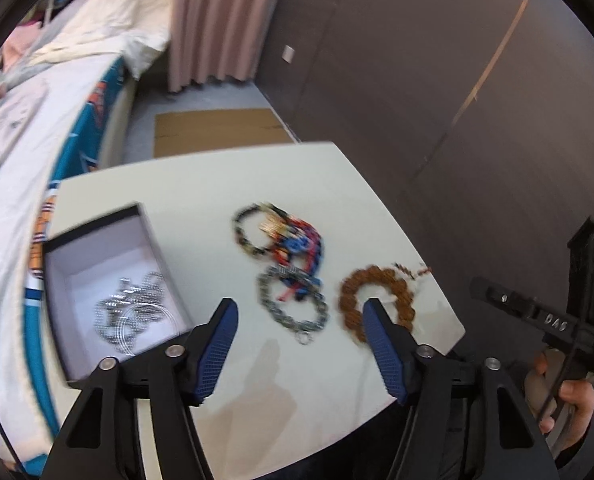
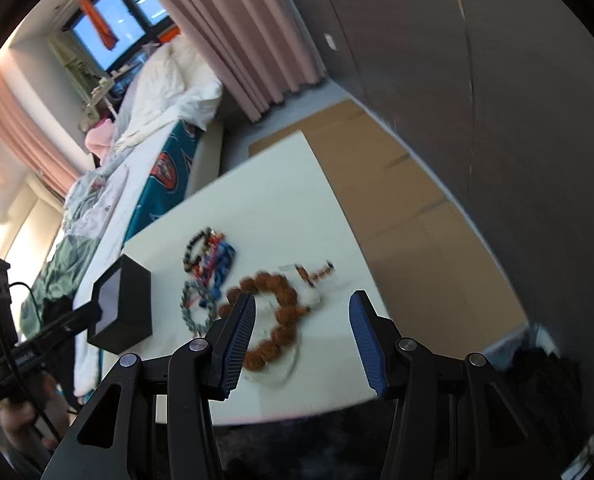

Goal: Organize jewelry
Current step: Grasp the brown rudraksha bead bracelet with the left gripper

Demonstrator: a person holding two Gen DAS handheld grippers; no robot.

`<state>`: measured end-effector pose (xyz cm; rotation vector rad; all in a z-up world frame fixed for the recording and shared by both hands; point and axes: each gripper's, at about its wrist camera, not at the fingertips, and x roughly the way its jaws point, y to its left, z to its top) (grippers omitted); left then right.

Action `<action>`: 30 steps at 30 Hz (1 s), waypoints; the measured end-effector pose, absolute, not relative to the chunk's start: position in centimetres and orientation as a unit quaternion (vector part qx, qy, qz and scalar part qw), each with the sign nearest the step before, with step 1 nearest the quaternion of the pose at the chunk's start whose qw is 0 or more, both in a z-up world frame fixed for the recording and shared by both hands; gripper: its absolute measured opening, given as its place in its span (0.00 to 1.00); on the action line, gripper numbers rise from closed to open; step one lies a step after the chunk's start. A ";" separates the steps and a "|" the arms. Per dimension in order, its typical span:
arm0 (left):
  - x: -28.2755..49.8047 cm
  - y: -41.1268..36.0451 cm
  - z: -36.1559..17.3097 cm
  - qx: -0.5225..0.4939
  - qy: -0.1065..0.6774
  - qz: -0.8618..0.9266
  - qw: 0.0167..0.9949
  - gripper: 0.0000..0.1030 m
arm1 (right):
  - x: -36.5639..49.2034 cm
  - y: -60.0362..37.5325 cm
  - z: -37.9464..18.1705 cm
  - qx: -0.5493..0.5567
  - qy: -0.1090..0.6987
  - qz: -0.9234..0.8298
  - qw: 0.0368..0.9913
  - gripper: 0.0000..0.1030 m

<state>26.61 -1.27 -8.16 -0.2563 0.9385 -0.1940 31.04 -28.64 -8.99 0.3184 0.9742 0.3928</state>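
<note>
On the white table [image 1: 201, 184] stands a black box [image 1: 97, 264] with a white inside that holds silver chains [image 1: 133, 312]. To its right lie a dark bead bracelet [image 1: 249, 232], a colourful tangle of jewelry [image 1: 301, 240], a silver chain bracelet [image 1: 293, 300] and a brown bead bracelet [image 1: 353, 288]. My left gripper [image 1: 300, 305] hovers open over the silver chain bracelet, with nothing pressed between its pads. My right gripper [image 2: 303, 297] is open above the brown bead bracelet [image 2: 281, 292], whose tassel end [image 2: 313, 274] trails to the right. The box [image 2: 125, 312] is on the left there.
A bed [image 1: 25, 128] with rumpled bedding runs along the table's left side. Flat cardboard [image 1: 217, 128] lies on the floor beyond the table, by a dark wall [image 1: 417, 80] and pink curtains [image 1: 217, 20]. A hand [image 1: 569, 400] holds the other gripper's handle at the right.
</note>
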 end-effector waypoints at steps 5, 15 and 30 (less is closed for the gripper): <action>27.8 -4.4 -9.9 -0.108 0.474 -0.110 0.867 0.43 | 30.9 -29.1 -8.8 0.144 0.457 0.191 0.857 0.48; 30.4 -8.3 -12.9 -0.075 0.510 -0.126 0.847 0.29 | 31.5 -31.0 -10.1 0.207 0.479 0.214 0.826 0.48; 33.3 -10.3 -15.3 -0.004 0.547 -0.102 0.831 0.20 | 32.6 -31.1 -12.0 0.259 0.504 0.225 0.793 0.48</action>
